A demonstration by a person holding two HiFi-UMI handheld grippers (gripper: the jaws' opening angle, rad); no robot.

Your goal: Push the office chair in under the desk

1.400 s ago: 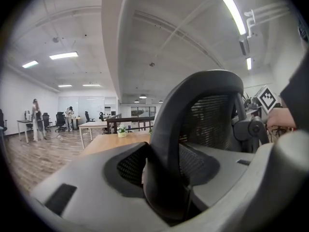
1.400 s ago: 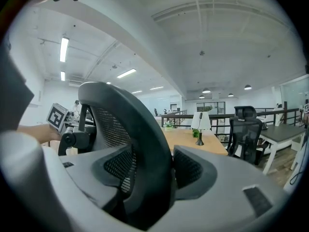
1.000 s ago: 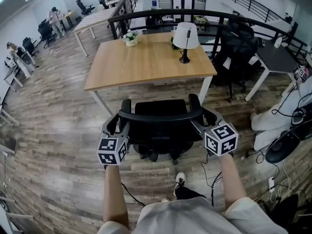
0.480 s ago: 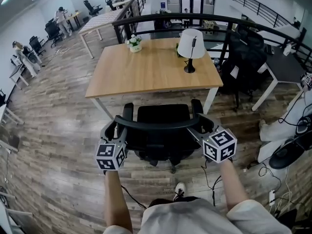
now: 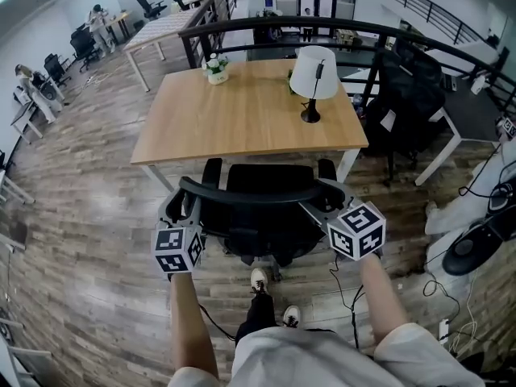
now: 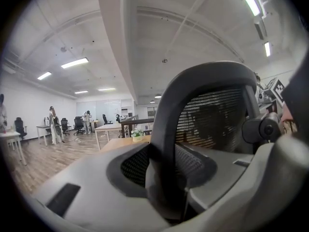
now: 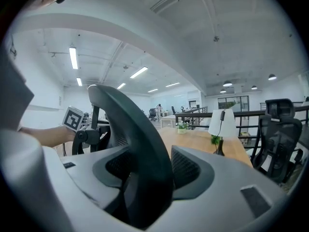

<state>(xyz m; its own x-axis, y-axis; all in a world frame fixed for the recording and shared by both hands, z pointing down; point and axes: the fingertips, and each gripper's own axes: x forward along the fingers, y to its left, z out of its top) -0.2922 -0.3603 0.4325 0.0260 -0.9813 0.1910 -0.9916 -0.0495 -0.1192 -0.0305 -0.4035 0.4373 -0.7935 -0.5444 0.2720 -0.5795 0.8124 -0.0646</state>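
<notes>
left gripper (image 5: 184, 208): clamped on the left end of the backrest rim (image 5: 250, 193); jaws have just been closing, rim bar sits between the pads in the left gripper view, so it looks like a firmer bite for pushing
backrest rim: curved black bar across the top of the back, held at both ends; a wide two-point hold probably keeps the castored chair from swivelling
office chair (image 5: 258, 216): on the wood floor (image 5: 97, 240) right in front of the desk, facing it; armrest tips are at the near desk edge, seat and back are not under it yet
desk (image 5: 242, 119): light wood top, open gap between its white legs, chair lined up with that gap
lamp (image 5: 313, 75): on the far right of the desk top, well apart from the chair, no clash likely
right gripper (image 5: 322, 206): clamped on the right end of the rim, bar between its wide-set jaws in the right gripper view, mirroring the left
status: push under way, my read is roughly halfway in
</notes>
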